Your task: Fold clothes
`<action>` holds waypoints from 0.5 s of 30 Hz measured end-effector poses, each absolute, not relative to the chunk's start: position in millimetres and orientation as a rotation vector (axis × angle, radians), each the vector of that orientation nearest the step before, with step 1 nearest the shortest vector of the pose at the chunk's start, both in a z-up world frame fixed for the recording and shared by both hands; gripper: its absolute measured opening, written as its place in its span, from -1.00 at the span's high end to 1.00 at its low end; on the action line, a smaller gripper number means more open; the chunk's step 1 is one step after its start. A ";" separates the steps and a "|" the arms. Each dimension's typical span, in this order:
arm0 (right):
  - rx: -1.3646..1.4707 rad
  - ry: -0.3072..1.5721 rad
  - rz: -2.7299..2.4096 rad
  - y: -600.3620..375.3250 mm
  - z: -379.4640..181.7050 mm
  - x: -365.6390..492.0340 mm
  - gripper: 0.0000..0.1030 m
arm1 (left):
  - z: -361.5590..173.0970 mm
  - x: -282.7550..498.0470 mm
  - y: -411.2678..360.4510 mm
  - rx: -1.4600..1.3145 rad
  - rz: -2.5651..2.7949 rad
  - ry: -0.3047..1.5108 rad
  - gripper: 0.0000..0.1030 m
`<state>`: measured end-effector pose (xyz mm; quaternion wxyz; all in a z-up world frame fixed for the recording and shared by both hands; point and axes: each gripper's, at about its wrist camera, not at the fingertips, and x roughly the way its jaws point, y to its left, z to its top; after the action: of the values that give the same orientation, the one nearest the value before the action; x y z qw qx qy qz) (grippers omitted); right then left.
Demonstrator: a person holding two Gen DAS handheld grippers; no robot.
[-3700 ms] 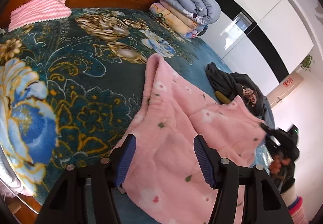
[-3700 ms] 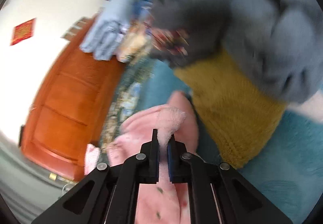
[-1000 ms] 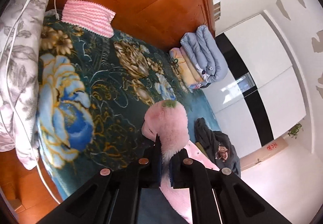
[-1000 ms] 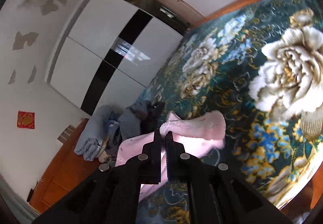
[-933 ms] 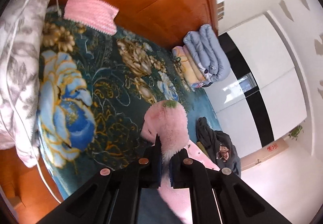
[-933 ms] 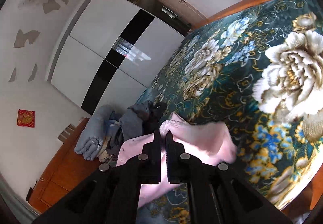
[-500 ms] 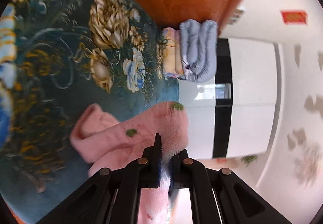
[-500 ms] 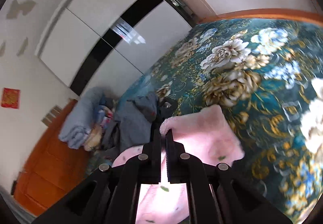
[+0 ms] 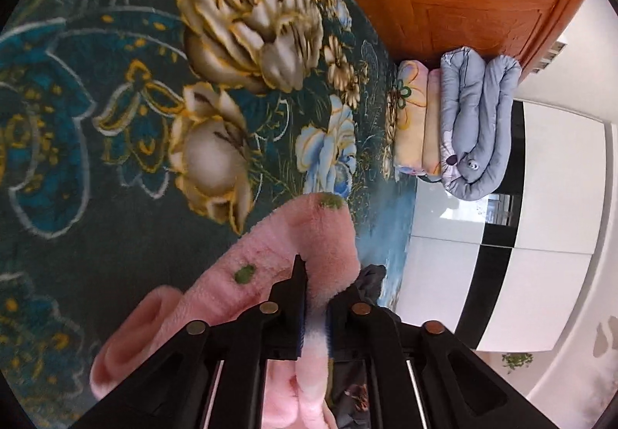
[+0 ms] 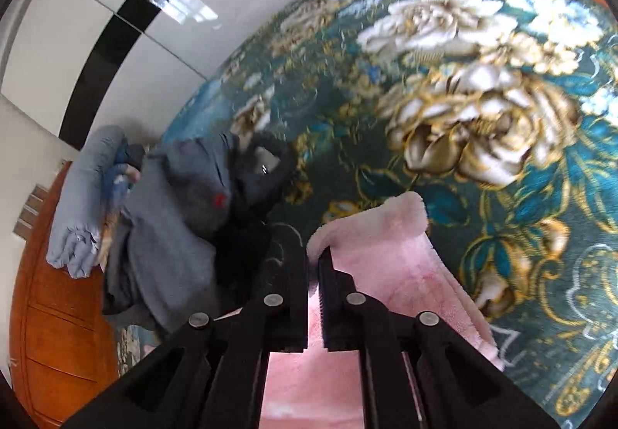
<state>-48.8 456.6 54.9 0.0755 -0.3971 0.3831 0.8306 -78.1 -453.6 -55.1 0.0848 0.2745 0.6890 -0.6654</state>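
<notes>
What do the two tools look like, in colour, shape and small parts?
Both look alike. The left tool and the right tool are matte black plastic, with angular, cut-out linkage arms and round metal pins at the pivots. The left fingers show blue pads on the inner faces. No cables, markings or sleeves are visible.

Your pink fleece garment point(image 9: 270, 259): fuzzy, with small green spots. It lies partly on the floral blanket point(image 9: 116, 120), one edge lifted off it and bunched into a thick fold. In the right wrist view its far edge point(image 10: 370, 220) curls over, near the grey clothes pile point(image 10: 174, 220).
</notes>
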 end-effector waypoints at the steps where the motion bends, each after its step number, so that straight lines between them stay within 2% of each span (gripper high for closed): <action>1: -1.205 1.145 2.492 456.4 51.7 -51.2 0.87 | -58.4 -81.6 -452.2 0.825 -1.992 2.048 0.75; 3: -1.227 1.140 2.504 457.0 46.0 -54.5 0.83 | -62.1 -87.3 -449.1 0.844 -2.012 2.026 0.43; 4: -1.231 1.141 2.514 457.9 44.3 -54.8 0.64 | -63.1 -89.0 -447.4 0.845 -2.022 2.023 0.33; 5: -1.226 1.146 2.530 459.8 44.7 -53.4 0.47 | -62.8 -89.2 -445.5 0.819 -2.039 2.041 -0.10; 6: -1.217 1.152 2.548 461.7 46.1 -51.2 0.14 | -61.4 -88.5 -443.3 0.770 -2.066 2.074 -0.53; 7: -1.198 1.161 2.573 463.6 49.6 -47.4 -0.08 | -59.1 -87.6 -440.9 0.729 -2.096 2.100 -0.63; 8: -1.177 1.167 2.599 465.6 54.0 -42.6 -0.12 | -55.7 -86.7 -438.4 0.697 -2.131 2.118 -0.66; 12: -1.068 1.195 2.684 479.4 70.2 -5.6 -0.12 | -38.1 -79.6 -419.6 0.751 -2.299 2.096 -0.66; 15: -1.055 1.258 2.666 488.6 59.9 31.0 -0.12 | -23.6 -56.9 -393.1 0.833 -2.491 1.980 -0.66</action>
<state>31.0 488.6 59.9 0.0051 -0.3370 0.4018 0.8514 -56.9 -393.1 -23.6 -0.0736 0.2526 0.6003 -0.7552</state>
